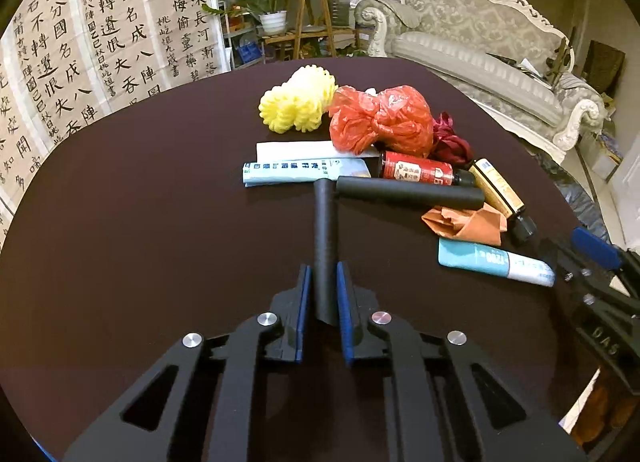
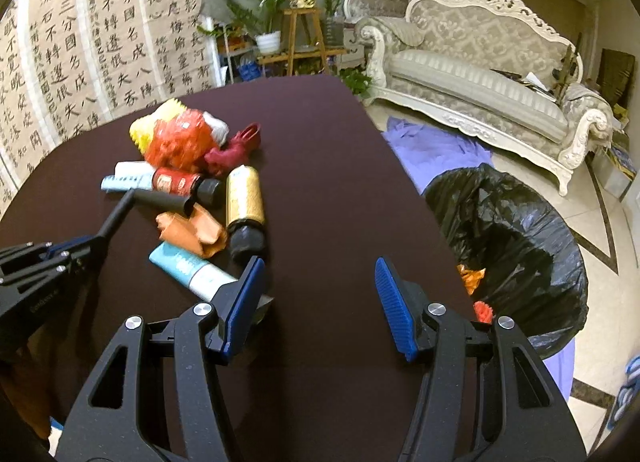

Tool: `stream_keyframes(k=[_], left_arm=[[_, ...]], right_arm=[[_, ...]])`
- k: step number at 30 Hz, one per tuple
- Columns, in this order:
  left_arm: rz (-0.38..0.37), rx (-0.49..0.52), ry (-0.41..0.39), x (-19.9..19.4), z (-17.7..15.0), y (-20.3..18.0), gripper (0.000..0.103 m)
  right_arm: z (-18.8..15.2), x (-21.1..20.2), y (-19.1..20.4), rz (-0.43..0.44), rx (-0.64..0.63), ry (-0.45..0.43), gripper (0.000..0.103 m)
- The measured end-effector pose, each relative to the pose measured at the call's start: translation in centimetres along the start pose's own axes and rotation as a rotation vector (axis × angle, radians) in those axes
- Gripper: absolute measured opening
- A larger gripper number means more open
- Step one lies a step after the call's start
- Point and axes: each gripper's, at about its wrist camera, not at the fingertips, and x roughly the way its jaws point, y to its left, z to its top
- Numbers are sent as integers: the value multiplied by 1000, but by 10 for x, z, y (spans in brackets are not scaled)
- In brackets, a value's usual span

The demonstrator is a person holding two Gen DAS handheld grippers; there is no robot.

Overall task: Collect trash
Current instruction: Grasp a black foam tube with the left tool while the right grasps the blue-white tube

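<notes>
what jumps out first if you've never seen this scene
A heap of trash in the middle of the dark table: a red plastic bag, yellow foam net, bottles and tubes. The left gripper is shut on the stem of a black T-shaped tool lying against the heap. Right of the table, a black-lined bin stands open on the floor.

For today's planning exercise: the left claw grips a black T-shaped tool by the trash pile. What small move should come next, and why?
Probably draw the T-shaped tool back toward the left claw, raking the nearest trash. The claw is shut on its stem, and the crossbar lies against the red bottle and orange paper. The right claw is open, and the black bin bag waits beside the table.
</notes>
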Motion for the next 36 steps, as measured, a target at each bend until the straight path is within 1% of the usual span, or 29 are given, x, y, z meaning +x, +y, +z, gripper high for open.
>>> stream_keyframes(k=[3, 7, 10, 14, 21, 22, 24, 25, 26, 28, 30, 31, 32, 34, 36], left_arm=[[-8, 3, -2, -3, -4, 0, 14], [-17, 0, -6, -5, -8, 2, 14], [-21, -2, -8, -6, -8, 5, 14], [-24, -9, -11, -8, -10, 7, 14], [-41, -24, -14, -10, -13, 10, 14], [-46, -32, -14, -10, -13, 11, 15], [-53, -48, -14, -10, -12, 15, 26], [-54, -60, -15, -10, -11, 18, 35], [-53, -70, -16, -9, -10, 20, 41], [-58, -88, -12, -7, -8, 24, 42], [-58, -92, -11, -6, -7, 25, 43], [-57, -92, -10, -5, -6, 25, 43], [-58, -90, -10, -4, -4, 25, 43], [-56, -78, -12, -3, -4, 25, 43], [-50, -61, -18, -3, -5, 23, 41]], right_arm=[[-5, 0, 9, 29, -13, 21, 56], [-9, -5, 24, 48, -44, 27, 56], [-7, -9, 28, 54, -43, 13, 56], [-1, -15, 33, 85, -45, -5, 56], [-1, -9, 55, 123, -112, 5, 56], [-1, -7, 57, 125, -119, 9, 55], [-2, -4, 60, 126, -128, 19, 52], [-2, -3, 62, 127, -131, 25, 47], [-3, -2, 63, 126, -134, 29, 44], [-5, -1, 64, 118, -143, 28, 42], [-6, -2, 65, 109, -157, 23, 36], [-6, -2, 66, 110, -159, 21, 29], [-6, -2, 65, 111, -159, 21, 25], [-6, -2, 64, 114, -158, 19, 24], [-7, -3, 62, 122, -154, 17, 23]])
